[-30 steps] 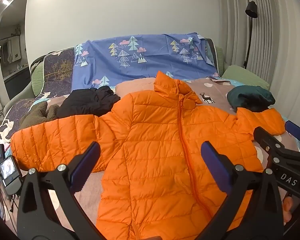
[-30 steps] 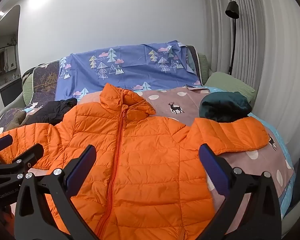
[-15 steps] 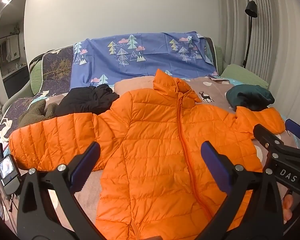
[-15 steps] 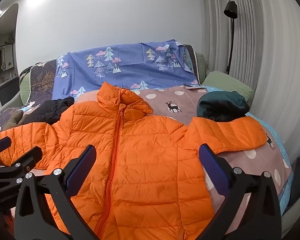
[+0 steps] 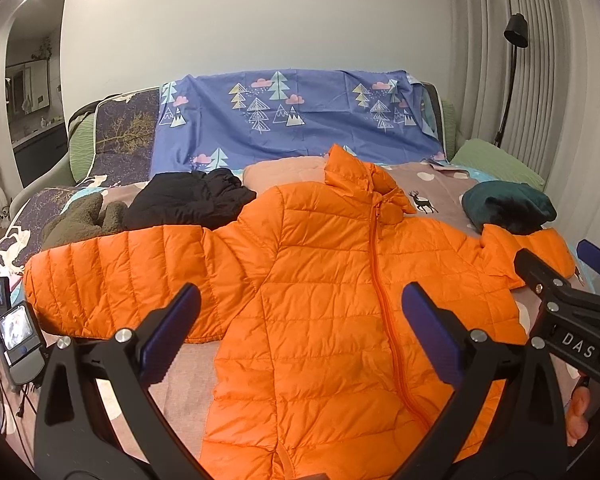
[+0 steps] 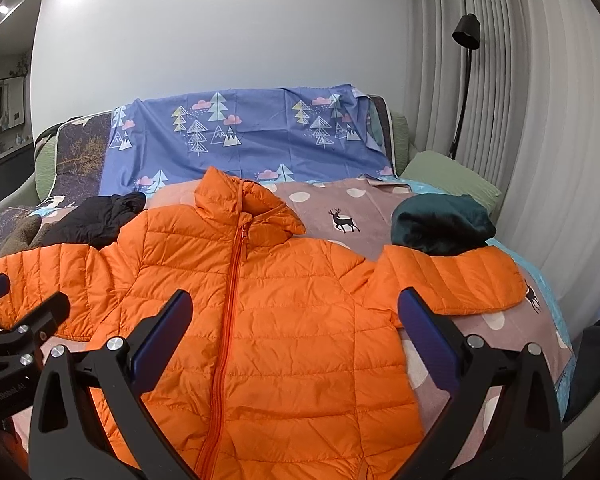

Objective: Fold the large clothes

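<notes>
An orange quilted puffer jacket (image 5: 324, 280) (image 6: 276, 300) lies flat on the bed, zipped, front up, collar toward the headboard, both sleeves spread out sideways. My left gripper (image 5: 300, 332) hovers open above the jacket's lower body, nothing between its blue pads. My right gripper (image 6: 296, 332) is open too, above the jacket's right half near the armpit of the right sleeve (image 6: 452, 280). Each gripper shows at the edge of the other's view. The jacket's hem is hidden below both views.
A black garment (image 5: 184, 200) and an olive fleece (image 5: 84, 220) lie beyond the left sleeve. A dark teal bundle (image 6: 440, 224) rests by the right sleeve's end. Blue tree-print cloth (image 5: 296, 120) covers the headboard. A floor lamp (image 6: 464, 80) and curtains stand right; small screens (image 5: 12, 328) sit left.
Both views have drifted slightly, the jacket sitting a little lower and further right in the left wrist view. The jacket lies as before and both grippers stay open.
</notes>
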The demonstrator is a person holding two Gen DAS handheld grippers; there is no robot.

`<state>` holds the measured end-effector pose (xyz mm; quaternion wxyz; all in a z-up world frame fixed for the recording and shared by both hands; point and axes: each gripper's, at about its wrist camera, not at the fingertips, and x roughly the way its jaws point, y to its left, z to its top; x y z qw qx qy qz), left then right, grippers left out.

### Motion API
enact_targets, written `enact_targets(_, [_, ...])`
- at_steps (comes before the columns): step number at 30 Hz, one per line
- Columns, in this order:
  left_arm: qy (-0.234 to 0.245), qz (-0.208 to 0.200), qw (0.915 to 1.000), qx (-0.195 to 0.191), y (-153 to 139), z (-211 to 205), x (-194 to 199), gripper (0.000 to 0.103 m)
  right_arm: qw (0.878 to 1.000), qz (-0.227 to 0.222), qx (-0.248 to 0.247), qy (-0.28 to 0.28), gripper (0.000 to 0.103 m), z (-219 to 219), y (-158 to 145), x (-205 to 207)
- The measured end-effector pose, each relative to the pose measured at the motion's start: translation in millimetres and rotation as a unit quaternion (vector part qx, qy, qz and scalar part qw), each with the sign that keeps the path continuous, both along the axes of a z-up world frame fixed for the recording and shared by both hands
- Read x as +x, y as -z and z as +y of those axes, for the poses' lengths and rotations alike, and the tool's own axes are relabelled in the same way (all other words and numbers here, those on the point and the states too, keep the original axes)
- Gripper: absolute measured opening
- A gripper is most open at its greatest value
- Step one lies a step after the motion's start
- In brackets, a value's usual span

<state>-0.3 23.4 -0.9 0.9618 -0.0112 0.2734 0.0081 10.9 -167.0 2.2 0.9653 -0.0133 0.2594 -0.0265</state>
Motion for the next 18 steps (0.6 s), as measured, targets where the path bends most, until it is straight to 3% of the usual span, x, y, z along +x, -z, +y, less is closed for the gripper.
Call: enact_targets(18, [0.007,0.001,1.0000,0.004,0.7,-4.7,2.9,0.101,1.000,0.004,0.005,0.005,0.102,-2.4,4.9,2.8])
